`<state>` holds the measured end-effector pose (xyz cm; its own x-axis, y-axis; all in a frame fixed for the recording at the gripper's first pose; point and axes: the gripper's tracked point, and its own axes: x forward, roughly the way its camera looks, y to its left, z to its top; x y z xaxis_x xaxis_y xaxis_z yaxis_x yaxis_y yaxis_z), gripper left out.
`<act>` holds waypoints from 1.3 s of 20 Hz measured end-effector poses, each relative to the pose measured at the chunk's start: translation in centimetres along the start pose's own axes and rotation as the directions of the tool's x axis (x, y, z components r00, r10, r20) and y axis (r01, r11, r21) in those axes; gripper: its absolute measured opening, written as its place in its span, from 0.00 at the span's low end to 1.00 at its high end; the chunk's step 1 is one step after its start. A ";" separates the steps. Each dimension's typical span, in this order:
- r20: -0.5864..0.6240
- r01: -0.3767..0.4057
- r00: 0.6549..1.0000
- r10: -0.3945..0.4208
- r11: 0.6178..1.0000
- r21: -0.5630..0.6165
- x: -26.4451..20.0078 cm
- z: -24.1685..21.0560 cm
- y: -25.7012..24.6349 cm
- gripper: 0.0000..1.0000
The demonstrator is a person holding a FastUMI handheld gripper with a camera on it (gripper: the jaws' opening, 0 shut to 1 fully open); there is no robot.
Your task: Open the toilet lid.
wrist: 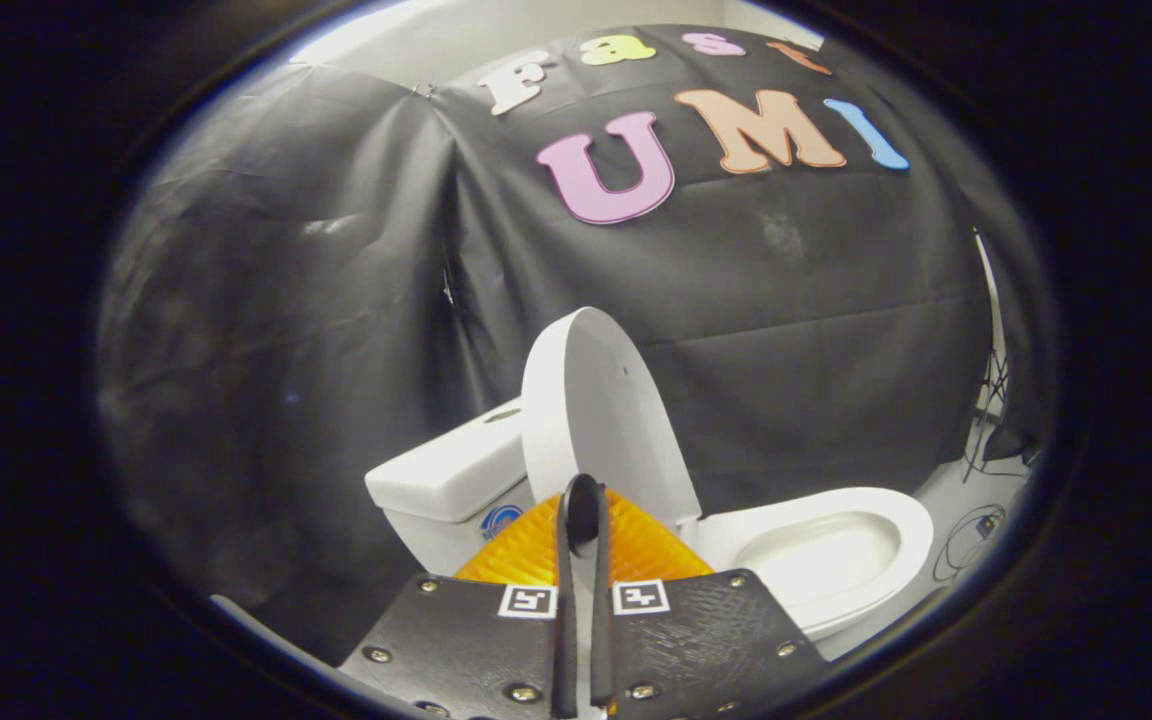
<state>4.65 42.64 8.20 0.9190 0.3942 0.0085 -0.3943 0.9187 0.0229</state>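
Observation:
A white toilet stands ahead of me against the black cloth wall. Its lid [596, 400] is raised upright, leaning back toward the tank [451, 470]. The seat and open bowl [826, 550] lie to the right of the fingers. My gripper [583, 505] is shut, its two fingers pressed together with nothing between them. The fingertips sit in front of the lower part of the lid; whether they touch it I cannot tell.
Black cloth hangs behind and left of the toilet. To the right of the bowl, cables [971, 540] lie on the pale floor and a thin stand [991, 400] rises beside the cloth's edge.

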 end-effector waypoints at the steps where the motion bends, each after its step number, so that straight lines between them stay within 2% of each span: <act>1: 0.004 0.016 1.000 -0.016 1.000 -0.008 0.1 0.1 0.0 0.06; 5: 0.030 0.073 0.997 -0.070 0.990 -0.118 0.3 -0.1 0.9 0.06; 10: 0.002 0.078 0.997 -0.080 0.971 -0.226 0.4 -0.3 1.7 0.07; 14: -0.028 0.029 0.999 -0.035 0.981 -0.189 0.3 -0.8 2.4 0.10; 19: -0.018 -0.016 1.000 0.013 0.978 -0.208 -0.8 0.8 3.2 0.12; 21: -0.014 -0.012 1.000 0.009 0.978 -0.209 -1.2 1.4 2.6 0.20; 22: -0.010 -0.001 1.000 -0.001 0.978 -0.206 -1.4 1.9 2.2 0.27; 26: -0.012 0.031 0.999 -0.034 0.983 -0.179 -2.0 2.9 0.4 0.40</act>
<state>2.71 42.15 11.08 0.9318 0.3630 -0.0040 -0.3592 0.9201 -0.1561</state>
